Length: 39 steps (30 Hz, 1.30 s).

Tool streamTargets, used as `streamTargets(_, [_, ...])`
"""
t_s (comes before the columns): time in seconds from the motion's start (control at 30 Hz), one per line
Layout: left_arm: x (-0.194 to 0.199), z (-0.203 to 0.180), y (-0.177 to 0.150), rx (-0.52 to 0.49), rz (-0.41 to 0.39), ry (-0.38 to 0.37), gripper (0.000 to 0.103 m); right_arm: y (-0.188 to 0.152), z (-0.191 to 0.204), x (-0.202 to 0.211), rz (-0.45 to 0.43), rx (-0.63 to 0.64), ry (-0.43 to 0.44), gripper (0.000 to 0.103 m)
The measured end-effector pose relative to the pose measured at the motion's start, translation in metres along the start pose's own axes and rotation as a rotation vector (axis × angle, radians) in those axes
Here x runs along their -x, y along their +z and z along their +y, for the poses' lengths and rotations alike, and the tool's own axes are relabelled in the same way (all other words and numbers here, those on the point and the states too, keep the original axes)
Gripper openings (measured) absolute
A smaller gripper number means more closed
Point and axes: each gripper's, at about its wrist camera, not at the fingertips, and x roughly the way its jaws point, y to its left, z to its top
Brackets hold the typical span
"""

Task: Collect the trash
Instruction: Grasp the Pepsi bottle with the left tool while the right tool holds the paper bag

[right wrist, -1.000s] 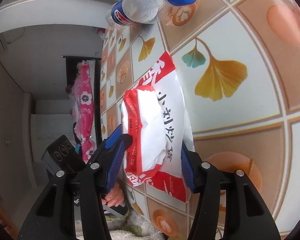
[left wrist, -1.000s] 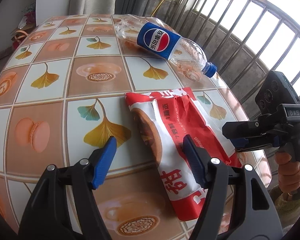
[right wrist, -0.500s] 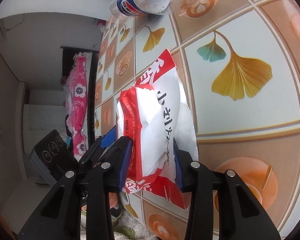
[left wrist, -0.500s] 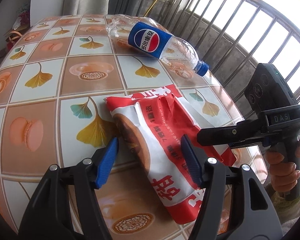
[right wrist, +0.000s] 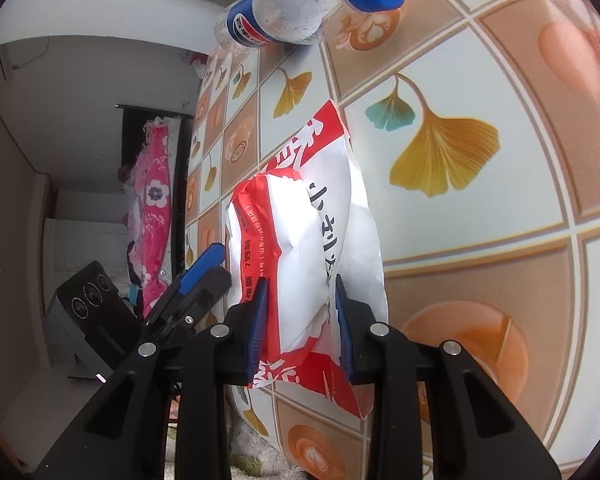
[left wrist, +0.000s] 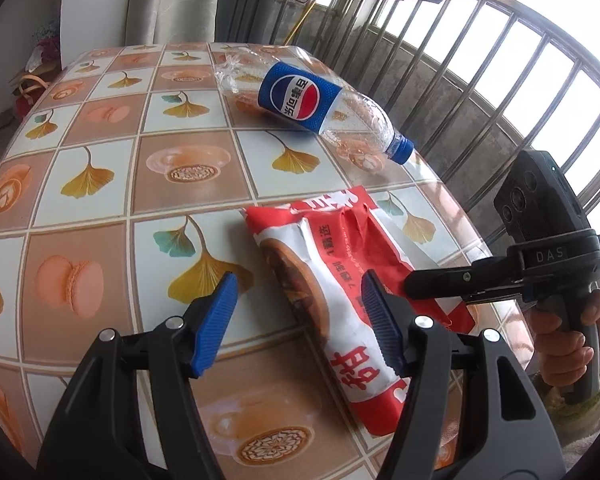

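A red and white snack bag (left wrist: pixel 332 280) lies on the patterned table (left wrist: pixel 180 176) near its right edge. My right gripper (right wrist: pixel 300 328) comes in from the right, its jaws closing with the bag's (right wrist: pixel 296 248) bunched end pressed between the blue pads. My left gripper (left wrist: pixel 298 320) hovers open just in front of the bag, with its right finger over the bag's near part and nothing gripped. An empty Pepsi bottle (left wrist: pixel 308 100) with a blue cap lies on its side farther back on the table; the right wrist view shows the bottle (right wrist: pixel 284 12) cap-first.
A metal railing (left wrist: pixel 480 60) runs behind and right of the table. A curtain (left wrist: pixel 168 0) hangs at the far end. A person's hand (left wrist: pixel 568 332) holds the right gripper's handle past the table's right edge. Pink fabric (right wrist: pixel 154 208) hangs in the room beyond.
The right gripper's jaws have drawn together on the bag's end, bunching it up. The left gripper has stayed open in about the same place.
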Motion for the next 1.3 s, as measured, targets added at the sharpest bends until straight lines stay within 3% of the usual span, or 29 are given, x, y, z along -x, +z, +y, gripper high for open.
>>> streamTargets(0.17, [0.005, -0.001, 0.035, -0.043, -0.043, 0.03, 0.059, -0.006, -0.014, 0.022, -0.04, -0.018, -0.017, 0.03])
streamTargets(0.33, [-0.002, -0.01, 0.097, -0.117, -0.113, 0.058, 0.06, -0.01, -0.029, 0.041, -0.075, -0.037, -0.015, 0.03])
streamTargets(0.4, [-0.016, -0.009, 0.12, -0.091, -0.087, 0.029, 0.06, -0.011, -0.036, 0.048, -0.094, -0.051, -0.008, 0.03])
streamTargets(0.53, [-0.057, 0.015, 0.145, 0.24, 0.014, -0.13, 0.061, -0.013, -0.046, 0.06, -0.14, -0.076, 0.014, 0.03])
streamTargets(0.63, [-0.085, 0.028, 0.152, 0.467, 0.046, -0.196, 0.062, -0.014, -0.054, 0.063, -0.146, -0.093, 0.041, 0.03])
streamTargets(0.73, [-0.113, 0.037, 0.159, 0.643, 0.05, -0.2, 0.064, -0.015, -0.056, 0.065, -0.149, -0.092, 0.051, 0.03])
streamTargets(0.83, [-0.135, 0.033, 0.164, 0.723, 0.055, -0.162, 0.062, -0.015, -0.059, 0.067, -0.156, -0.091, 0.062, 0.03])
streamTargets(0.93, [-0.146, 0.024, 0.167, 0.711, 0.035, -0.081, 0.055, -0.017, -0.067, 0.074, -0.172, -0.093, 0.067, 0.03])
streamTargets(1.07, [-0.142, 0.018, 0.167, 0.646, -0.006, -0.051, 0.054, -0.025, -0.07, 0.087, -0.205, -0.107, 0.052, 0.03])
streamTargets(1.2, [-0.12, 0.018, 0.17, 0.441, -0.012, 0.032, 0.052, -0.037, -0.08, 0.109, -0.246, -0.122, 0.025, 0.03])
streamTargets(1.3, [-0.094, 0.022, 0.16, 0.281, 0.026, 0.06, 0.052, -0.045, -0.087, 0.12, -0.269, -0.136, 0.021, 0.03])
